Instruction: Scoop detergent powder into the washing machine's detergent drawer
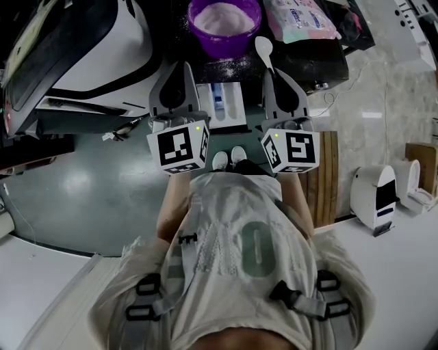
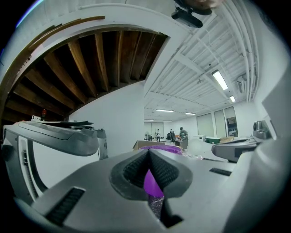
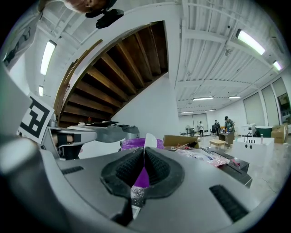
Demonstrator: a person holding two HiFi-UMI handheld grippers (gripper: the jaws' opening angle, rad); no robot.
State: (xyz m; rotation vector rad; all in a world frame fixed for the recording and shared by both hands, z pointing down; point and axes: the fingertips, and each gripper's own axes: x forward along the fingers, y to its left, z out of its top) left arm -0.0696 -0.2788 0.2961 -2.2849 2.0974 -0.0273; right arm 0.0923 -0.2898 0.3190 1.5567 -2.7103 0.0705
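A purple bowl (image 1: 224, 24) of white detergent powder stands on a dark surface at the top of the head view. My right gripper (image 1: 272, 72) is shut on the handle of a white spoon (image 1: 263, 48), whose bowl lies just right of the purple bowl. In the right gripper view the spoon (image 3: 149, 138) sticks up from the right gripper (image 3: 144, 151), with the purple bowl (image 3: 129, 144) behind. My left gripper (image 1: 183, 65) is shut with nothing in it, just below the bowl. Between the grippers lies the pulled-out white detergent drawer (image 1: 226, 106). The left gripper (image 2: 149, 154) points at the purple bowl (image 2: 160, 148).
The washing machine (image 1: 75, 48) with its dark door fills the upper left. A pink-and-white detergent bag (image 1: 299, 19) lies right of the bowl. Spilled powder speckles the dark surface. A wooden pallet (image 1: 328, 178) and a white appliance (image 1: 375, 195) stand on the floor at right.
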